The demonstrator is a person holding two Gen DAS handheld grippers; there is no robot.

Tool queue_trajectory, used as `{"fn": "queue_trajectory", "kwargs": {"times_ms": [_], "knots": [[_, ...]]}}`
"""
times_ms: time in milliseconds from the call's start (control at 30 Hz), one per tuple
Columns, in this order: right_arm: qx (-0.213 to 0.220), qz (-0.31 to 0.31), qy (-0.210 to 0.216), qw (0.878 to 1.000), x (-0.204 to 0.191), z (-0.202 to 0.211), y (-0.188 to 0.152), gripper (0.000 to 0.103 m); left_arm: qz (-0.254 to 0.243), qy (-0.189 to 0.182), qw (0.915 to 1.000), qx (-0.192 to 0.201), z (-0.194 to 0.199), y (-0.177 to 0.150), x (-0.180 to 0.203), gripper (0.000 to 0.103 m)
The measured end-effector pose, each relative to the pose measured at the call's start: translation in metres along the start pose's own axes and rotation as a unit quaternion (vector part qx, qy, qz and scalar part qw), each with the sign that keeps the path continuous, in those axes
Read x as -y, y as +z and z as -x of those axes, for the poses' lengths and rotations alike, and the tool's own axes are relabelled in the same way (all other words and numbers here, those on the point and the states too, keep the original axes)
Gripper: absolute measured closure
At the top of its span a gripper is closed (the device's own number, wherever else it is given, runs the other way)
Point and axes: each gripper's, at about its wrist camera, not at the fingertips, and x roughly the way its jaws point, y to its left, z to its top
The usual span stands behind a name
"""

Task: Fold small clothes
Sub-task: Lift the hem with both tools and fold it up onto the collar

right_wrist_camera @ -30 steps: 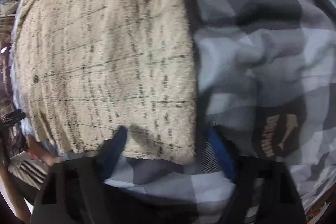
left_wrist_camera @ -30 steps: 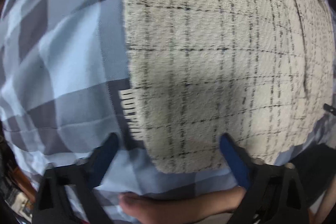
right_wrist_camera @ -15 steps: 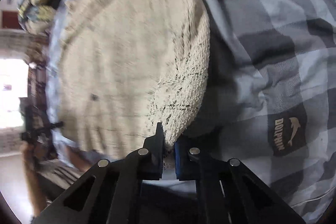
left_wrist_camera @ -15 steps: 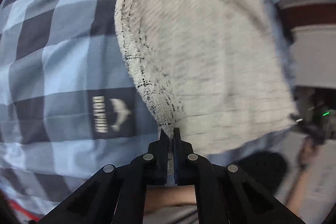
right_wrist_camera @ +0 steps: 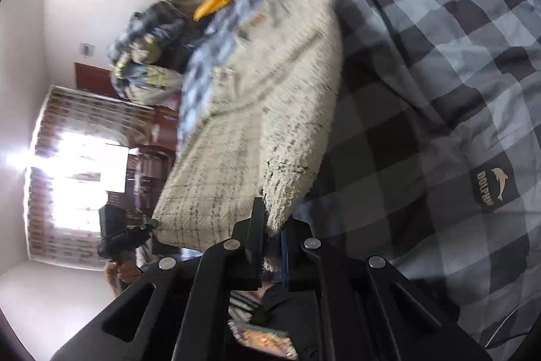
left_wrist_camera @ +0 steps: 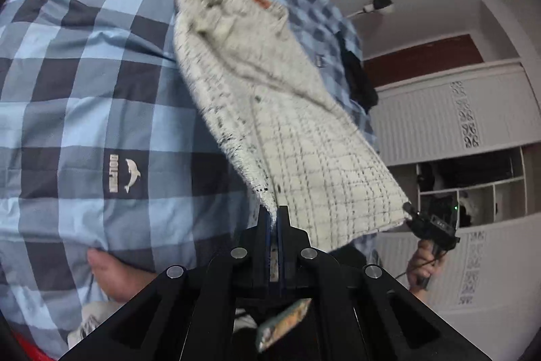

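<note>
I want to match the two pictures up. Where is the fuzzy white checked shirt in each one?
Left wrist view: the white checked shirt runs from upper middle down to the left gripper, which pinches its near corner.
Right wrist view: it fills the middle and left-centre, and the right gripper clamps its near corner.
Shared landmark: the dolphin logo on the blue checked bedsheet, left of the shirt in the left view, right of it in the right view.

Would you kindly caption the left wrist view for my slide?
Left gripper shut on a corner of the cream checked garment, lifted above the blue checked bedspread.
</note>
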Motion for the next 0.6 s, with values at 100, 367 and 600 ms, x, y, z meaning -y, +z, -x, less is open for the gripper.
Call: {"fn": "queue_trajectory", "kwargs": {"times_ms": [100,367,600], "knots": [[0.008,0.008,0.016,1.000,-0.004,0.017,-0.002,0.099,-0.001,-0.021,0.9997,0.007,-0.001,-0.012,0.010,0.101],[0.008,0.021,0.023,0.999,-0.010,0.061,-0.037,0.099,0.016,-0.060,0.9971,0.043,0.041,-0.060,0.005,0.101],[0.017,-0.022,0.014,1.000,0.005,0.060,-0.001,0.099,0.070,-0.054,0.9889,0.120,0.038,0.013,-0.014,0.101]]}}
